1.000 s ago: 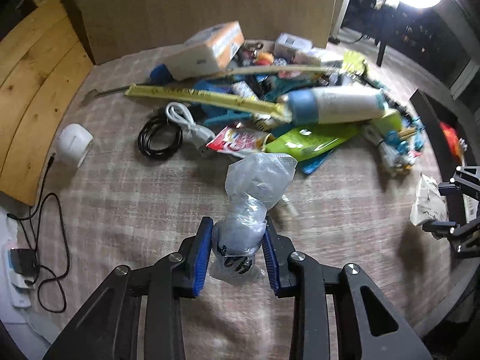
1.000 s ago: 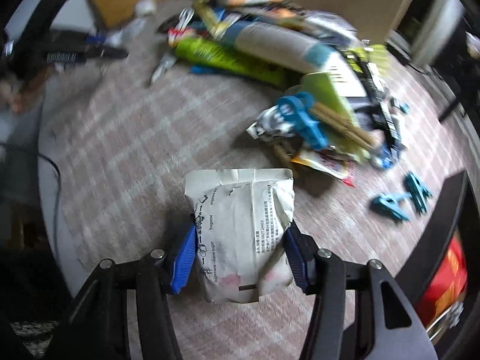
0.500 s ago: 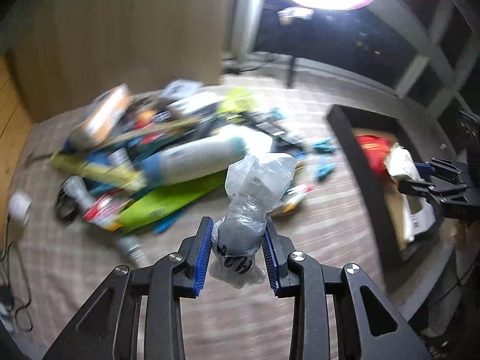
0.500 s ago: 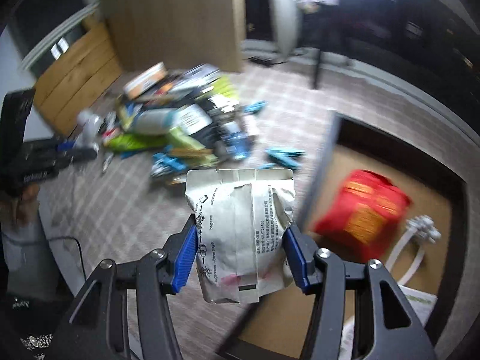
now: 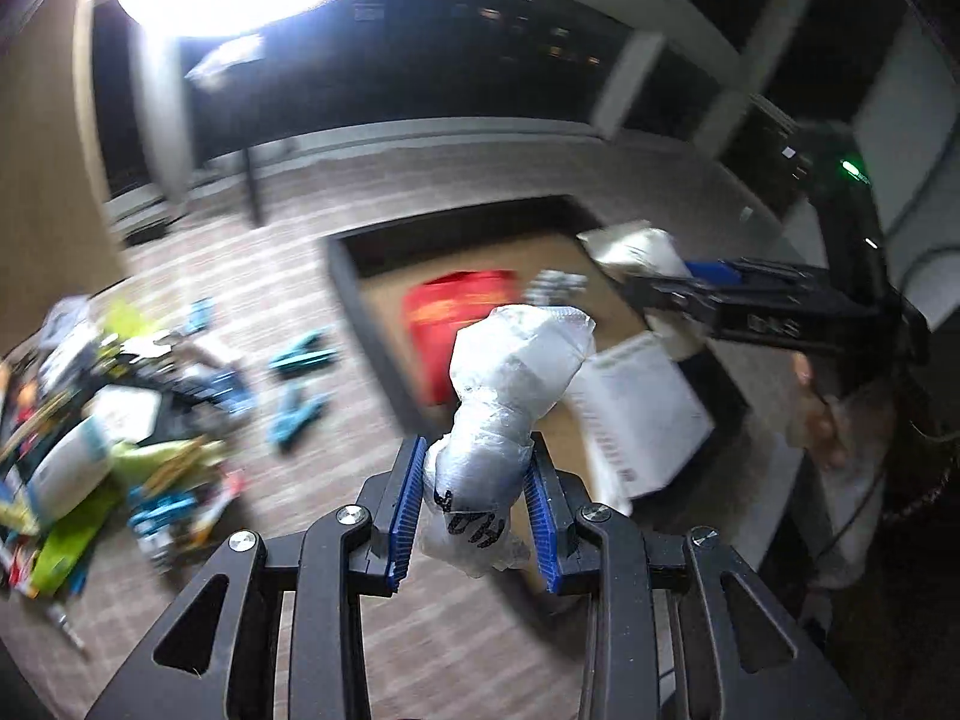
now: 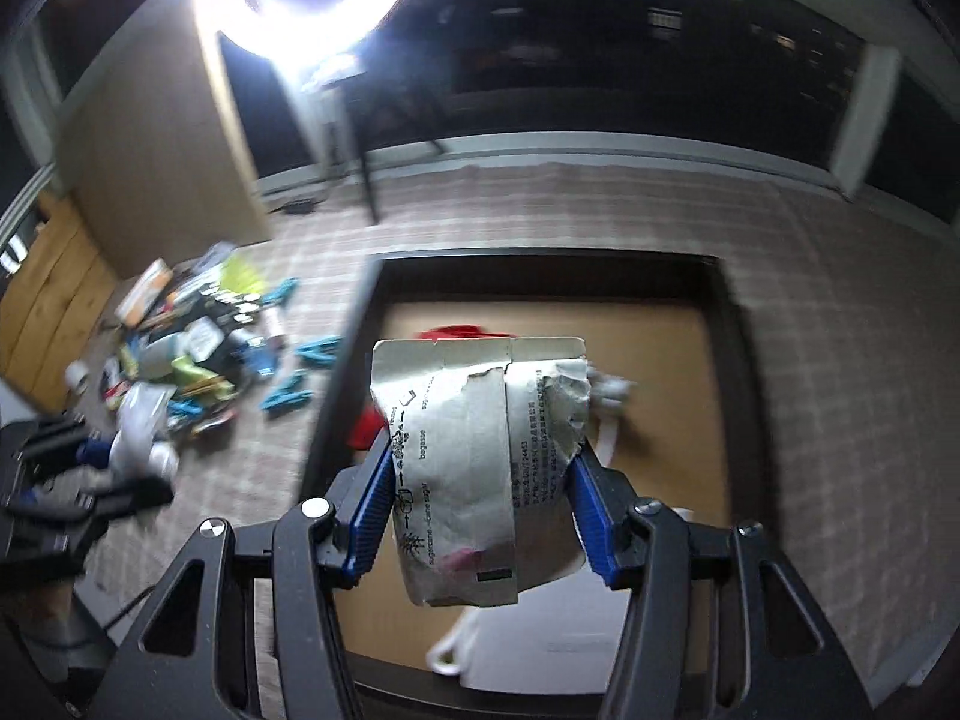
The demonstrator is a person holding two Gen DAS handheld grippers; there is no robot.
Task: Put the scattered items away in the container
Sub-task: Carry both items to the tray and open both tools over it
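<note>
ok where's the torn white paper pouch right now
In the right wrist view the torn white paper pouch sits centre frame, clamped in the right gripper, above the black-walled tray, near its left wall.

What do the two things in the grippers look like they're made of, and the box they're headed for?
Crinkled bag: thin clear plastic film, glossy and wrinkled, with black print. Torn packet: matte off-white paper, creased with ragged edges; its print reads "bagasse". Container: dark rigid walls, material unclear, over a flat tan floor, possibly cardboard or wood.
</note>
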